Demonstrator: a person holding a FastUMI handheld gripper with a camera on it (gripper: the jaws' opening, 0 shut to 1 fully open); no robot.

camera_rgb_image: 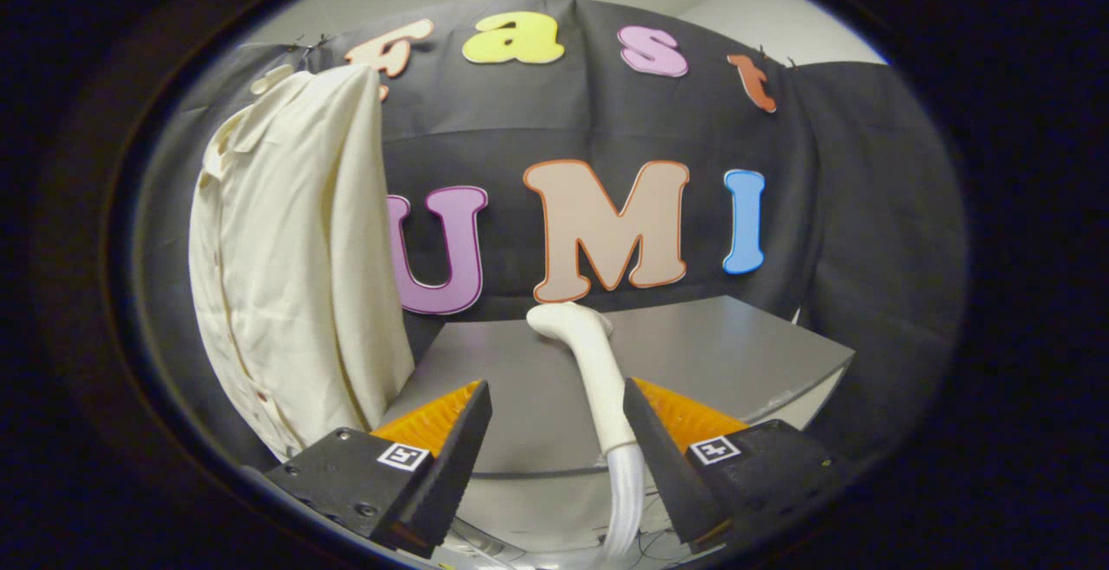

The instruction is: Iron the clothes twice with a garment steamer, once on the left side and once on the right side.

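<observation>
Gripper [554, 431] released, fingers spread. Steamer [598, 379] lies on the counter [736, 353] near its front edge, apparently touching one finger. Shirt [295, 258] hangs beside the counter's far corner.

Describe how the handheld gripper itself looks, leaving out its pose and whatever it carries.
The two-finger gripper has two wedge-shaped fingers that taper forward, with ribbed inner pads. Each sits on a blocky dark base with visible screws, and each base carries a small square black-and-white marker tag.
</observation>
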